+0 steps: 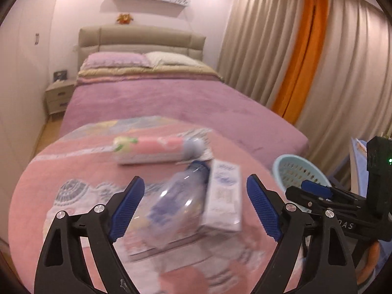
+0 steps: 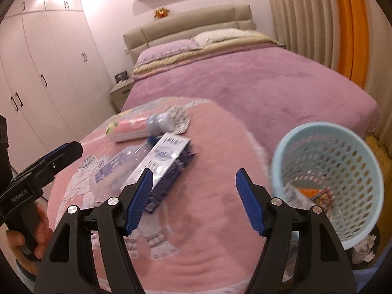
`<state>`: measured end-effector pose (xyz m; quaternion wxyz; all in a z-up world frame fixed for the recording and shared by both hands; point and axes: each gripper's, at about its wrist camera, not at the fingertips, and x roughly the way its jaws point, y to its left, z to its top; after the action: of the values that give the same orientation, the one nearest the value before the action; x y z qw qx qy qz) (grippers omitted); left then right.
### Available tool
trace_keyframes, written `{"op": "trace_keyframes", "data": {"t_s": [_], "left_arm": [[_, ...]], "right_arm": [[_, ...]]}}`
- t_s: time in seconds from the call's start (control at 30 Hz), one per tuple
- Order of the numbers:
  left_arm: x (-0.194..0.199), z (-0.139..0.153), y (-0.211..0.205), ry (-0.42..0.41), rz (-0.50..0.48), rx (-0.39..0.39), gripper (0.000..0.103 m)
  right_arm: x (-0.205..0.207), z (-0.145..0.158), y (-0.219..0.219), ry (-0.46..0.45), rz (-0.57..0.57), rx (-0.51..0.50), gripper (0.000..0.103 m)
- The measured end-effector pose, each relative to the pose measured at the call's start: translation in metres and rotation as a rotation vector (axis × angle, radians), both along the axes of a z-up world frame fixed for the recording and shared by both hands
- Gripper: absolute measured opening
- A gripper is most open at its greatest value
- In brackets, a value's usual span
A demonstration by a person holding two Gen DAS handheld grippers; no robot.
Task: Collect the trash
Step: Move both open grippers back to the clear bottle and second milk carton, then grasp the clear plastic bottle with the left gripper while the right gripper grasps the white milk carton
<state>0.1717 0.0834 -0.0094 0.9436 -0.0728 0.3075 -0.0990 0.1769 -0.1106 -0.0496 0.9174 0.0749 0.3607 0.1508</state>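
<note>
On a round table under a pink cloth [image 1: 73,161] lie a clear plastic bottle [image 1: 176,201] with a blue cap, a white and blue carton [image 1: 224,198] and a pink tube [image 1: 156,149] with a grey cap. My left gripper [image 1: 195,183] hovers open over the bottle and carton, pads touching neither. My right gripper [image 2: 194,171] is open above bare cloth, with the carton [image 2: 163,159] by its left finger. A pale blue perforated basket [image 2: 328,171] tilts its mouth toward the camera at the right, some wrappers inside.
A bed with a purple cover [image 2: 257,85] stands behind the table. White wardrobes [image 2: 44,68] line the left wall and curtains [image 1: 343,73] the right. Crumpled white paper [image 2: 365,247] lies below the basket. A hand [image 2: 24,242] holds the left gripper's handle.
</note>
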Motion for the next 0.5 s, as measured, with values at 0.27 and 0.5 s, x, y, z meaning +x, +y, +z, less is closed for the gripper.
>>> {"op": "trace_keyframes", "data": {"t_s": [0.27, 0.5], "left_arm": [[0.021, -0.042, 0.026, 0.119, -0.055, 0.034, 0.082], [0.043, -0.063, 0.012, 0.193, -0.130, 0.079, 0.064]], "right_arm": [[0.017, -0.014, 0.047, 0.048, -0.012, -0.015, 0.066], [0.036, -0.021, 0.057, 0.111, -0.043, 0.002, 0.066]]}}
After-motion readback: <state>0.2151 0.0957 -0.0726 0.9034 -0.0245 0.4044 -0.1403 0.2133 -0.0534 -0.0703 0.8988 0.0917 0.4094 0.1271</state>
